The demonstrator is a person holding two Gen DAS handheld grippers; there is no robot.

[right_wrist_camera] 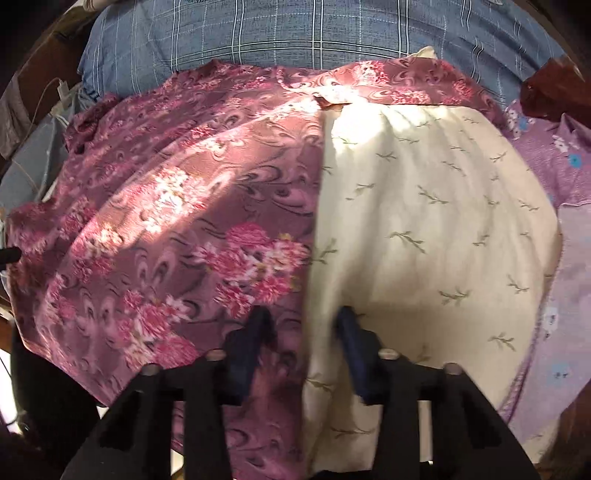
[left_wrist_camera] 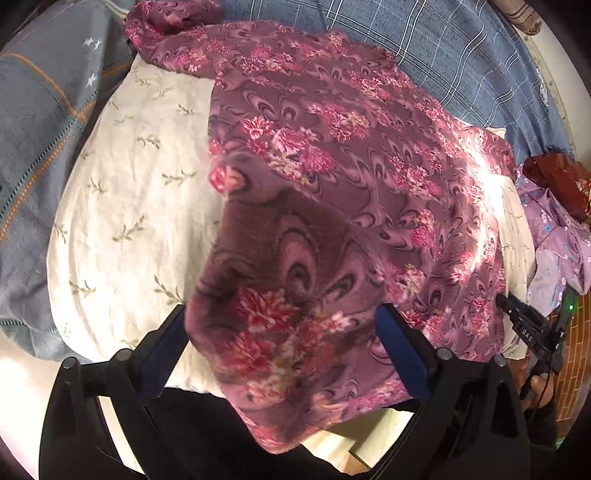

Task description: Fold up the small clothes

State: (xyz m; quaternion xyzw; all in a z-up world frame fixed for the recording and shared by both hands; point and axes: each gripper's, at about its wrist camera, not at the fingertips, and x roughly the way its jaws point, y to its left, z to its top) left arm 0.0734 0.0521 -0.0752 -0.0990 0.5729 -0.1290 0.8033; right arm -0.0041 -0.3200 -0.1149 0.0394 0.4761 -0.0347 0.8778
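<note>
2 grippers at the garment (left_wrist_camera: 332,155) on the cream sheet (left_wrist_camera: 140,177): your left gripper (left_wrist_camera: 288,332), jaws wide, carries a fold; right gripper (right_wrist_camera: 303,332) straddles its edge, grip unclear.

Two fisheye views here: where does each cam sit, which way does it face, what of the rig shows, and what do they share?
Left wrist: on the left gripper, angled down at the floral garment; a raised fold lies between its wide fingers; right gripper at right edge.
Right wrist: on the right gripper, angled down at the garment's edge.
Shared: garment, cream sheet, blue plaid bedding.
</note>
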